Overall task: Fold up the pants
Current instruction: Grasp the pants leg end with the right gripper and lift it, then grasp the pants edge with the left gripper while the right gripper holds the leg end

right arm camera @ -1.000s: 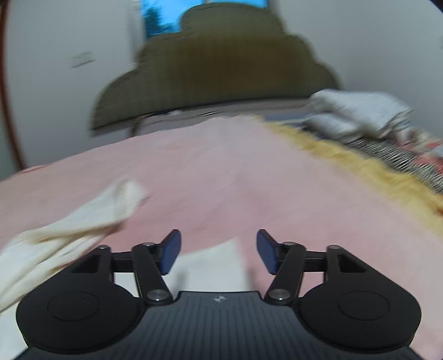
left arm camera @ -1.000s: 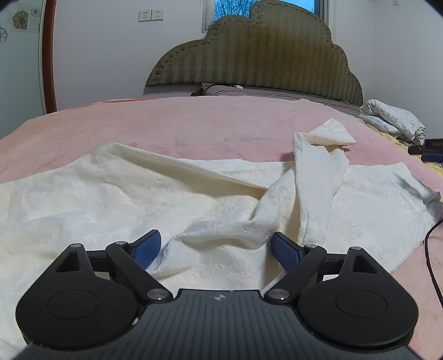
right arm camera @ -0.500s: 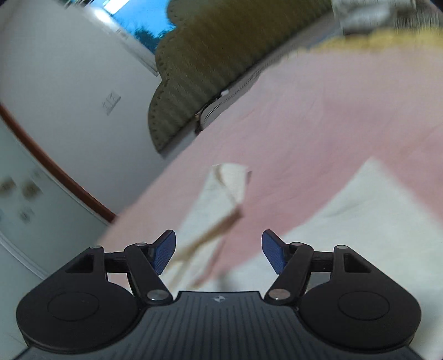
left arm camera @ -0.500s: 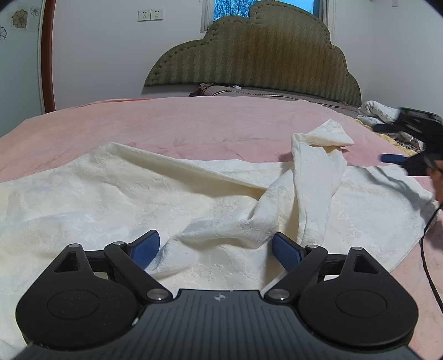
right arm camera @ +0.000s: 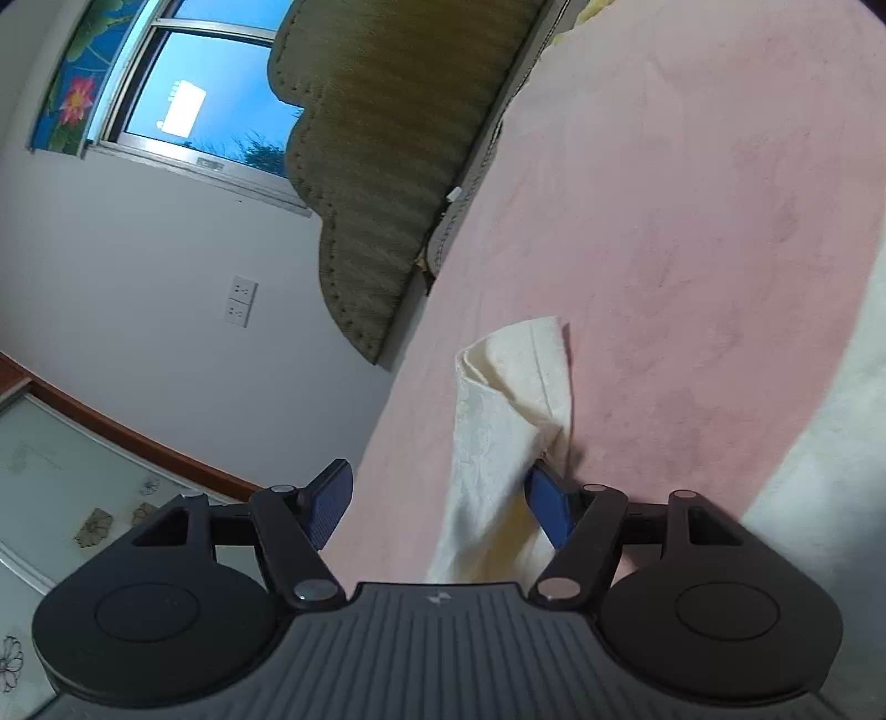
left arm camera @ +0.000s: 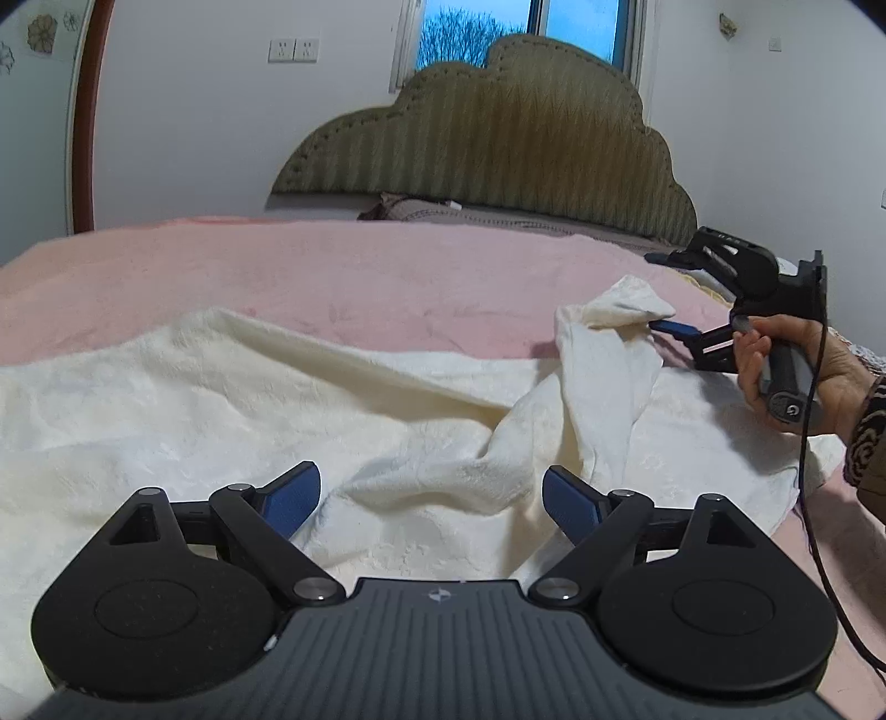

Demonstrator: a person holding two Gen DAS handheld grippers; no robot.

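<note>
Cream, plush pants (left arm camera: 343, 421) lie rumpled on fuzzy pink blanket (left arm camera: 310, 271).

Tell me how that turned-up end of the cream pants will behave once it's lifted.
The cream pants lie in soft ridges, so they should sag, not hold shape. The plush nap probably grips the pink blanket. Only the end sits between the right gripper fingers, so the rest likely trails.

A bed covered by a pink blanket (left arm camera: 332, 277) is seen, backed by an olive, scalloped, stud-edged headboard (left arm camera: 498, 127). White walls (left arm camera: 194, 138) are fitted with a double socket (left arm camera: 293, 50). Blue dusk and bare branches are shown through the window (left arm camera: 476, 33). A brown wooden frame (left arm camera: 83, 111) is seen at left.
</note>
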